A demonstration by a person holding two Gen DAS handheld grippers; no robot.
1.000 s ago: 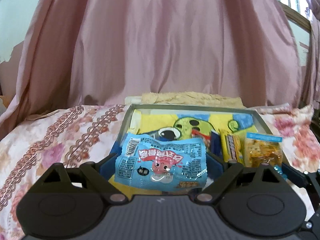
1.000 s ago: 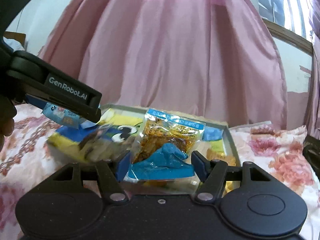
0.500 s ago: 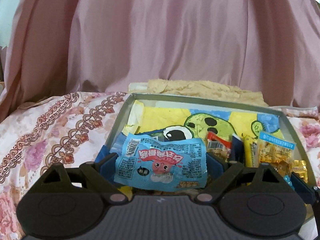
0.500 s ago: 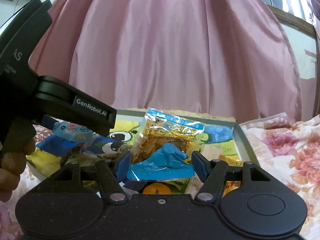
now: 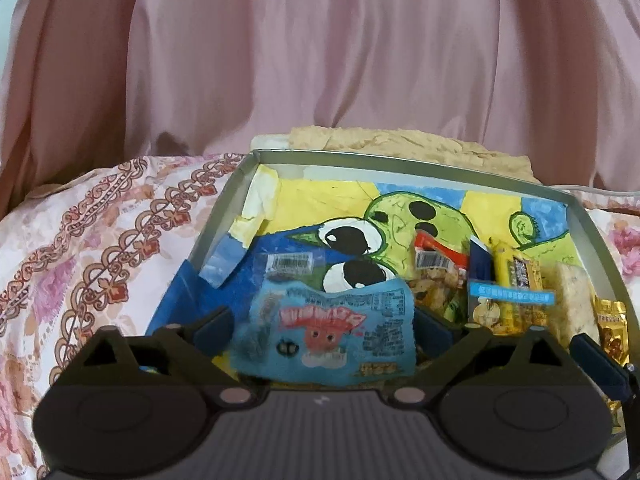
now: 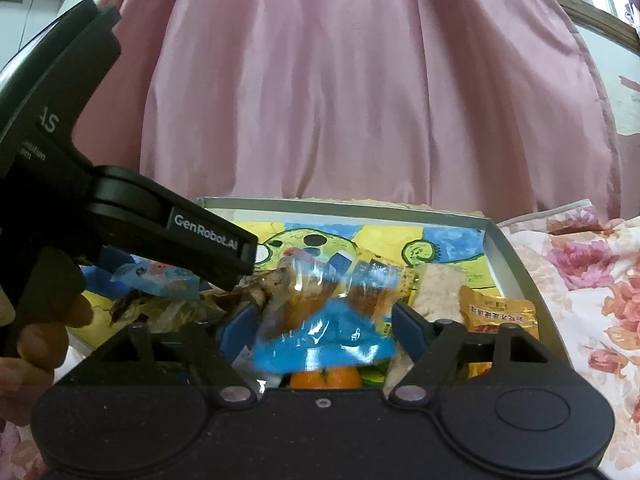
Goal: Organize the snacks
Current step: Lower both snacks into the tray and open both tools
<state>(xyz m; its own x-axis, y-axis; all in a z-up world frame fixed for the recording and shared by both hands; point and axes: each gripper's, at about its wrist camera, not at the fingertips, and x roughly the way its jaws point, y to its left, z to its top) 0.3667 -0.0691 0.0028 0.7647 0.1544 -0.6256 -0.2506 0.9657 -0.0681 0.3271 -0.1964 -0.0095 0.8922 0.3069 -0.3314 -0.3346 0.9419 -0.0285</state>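
Observation:
A grey tray (image 5: 216, 216) lined with a cartoon drawing lies on the bed; it also shows in the right wrist view (image 6: 516, 256). My left gripper (image 5: 324, 324) is shut on a light blue snack packet (image 5: 328, 328) and holds it over the tray's near left part. My right gripper (image 6: 324, 320) is shut on a clear packet with blue ends and brown snacks (image 6: 320, 312), tilted and blurred, over the tray's near middle. Several snack packets (image 5: 516, 280) lie in the tray's right half.
A floral bedspread (image 5: 80, 240) surrounds the tray. A pink curtain (image 5: 320, 60) hangs behind. A tan cloth (image 5: 400, 144) lies past the tray's far rim. A gold packet (image 6: 496, 312) and an orange fruit (image 6: 324, 378) lie in the tray. The left gripper's body (image 6: 120, 208) crosses the right wrist view.
Both grippers have moved forward and lower over the tray with their packets. The right gripper's packet has tipped over to the left and is blurred.

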